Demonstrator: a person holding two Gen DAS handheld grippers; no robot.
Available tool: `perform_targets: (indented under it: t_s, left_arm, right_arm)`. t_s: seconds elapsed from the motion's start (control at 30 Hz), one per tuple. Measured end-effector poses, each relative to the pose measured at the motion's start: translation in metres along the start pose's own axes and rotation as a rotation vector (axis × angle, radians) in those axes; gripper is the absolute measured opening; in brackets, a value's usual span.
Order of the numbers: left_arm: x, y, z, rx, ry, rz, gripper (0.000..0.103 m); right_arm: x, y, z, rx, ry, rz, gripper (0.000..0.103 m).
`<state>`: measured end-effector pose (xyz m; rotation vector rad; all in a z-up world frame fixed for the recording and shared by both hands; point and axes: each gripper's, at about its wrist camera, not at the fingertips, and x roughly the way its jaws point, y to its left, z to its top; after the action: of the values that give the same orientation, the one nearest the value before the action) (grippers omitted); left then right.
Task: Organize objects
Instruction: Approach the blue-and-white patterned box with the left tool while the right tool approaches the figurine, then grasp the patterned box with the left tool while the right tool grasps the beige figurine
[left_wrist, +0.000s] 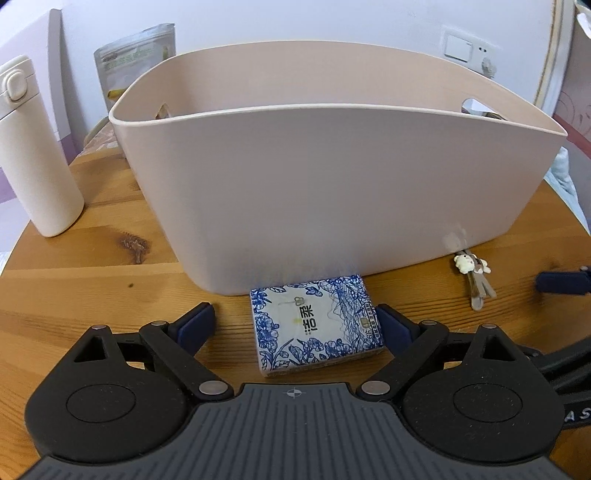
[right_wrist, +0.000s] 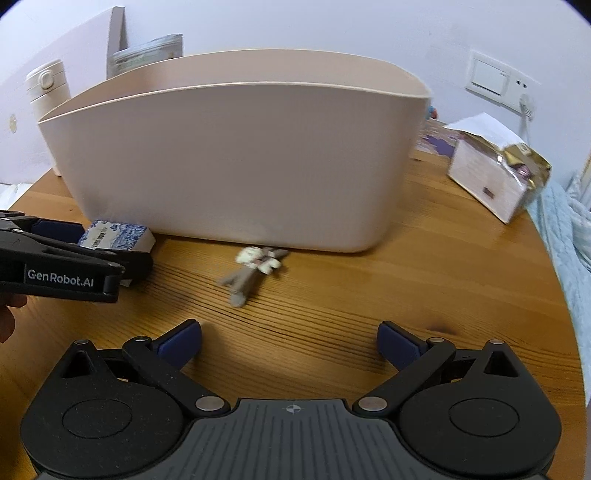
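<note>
— That worktop (left_wrist: 92, 295) under the claws is varnished wood, isn't it? Amber, with a low sheen, the grain and one dark knot showing.

— Yes. The bin (left_wrist: 332, 184) ahead of the left claw (left_wrist: 295, 325) looks like smooth matt plastic, pale beige.

— And the tissue pack (left_wrist: 314, 325) between its fingers?

— Glossy film wrapper, blue flowers printed on white. The claw itself is matt black plastic with small metal pins, dark blue pads (left_wrist: 195, 325), and a ribbed grey base.

— The bottle (left_wrist: 33, 166) off to its left?

— Smooth cream, satin finish. The pouch (left_wrist: 136, 62) beyond the bin is shiny foil.
</note>
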<state>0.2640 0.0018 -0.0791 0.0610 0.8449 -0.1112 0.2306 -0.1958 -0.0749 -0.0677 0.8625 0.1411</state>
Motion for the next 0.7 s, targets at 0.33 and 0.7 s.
perform_targets:
  t_s: [0.33,0.7]
  left_arm:
    - [0.0,0.013,0.0,0.002,-0.016,-0.003,0.094]
    - [0.001,0.022,0.005,0.002,-0.018,-0.005,0.076]
  right_arm:
    - [0.015,0.014,0.015,0.012,-0.025,-0.01,0.103]
    - [0.019,0.017,0.021,0.018,-0.057,-0.019,0.09]
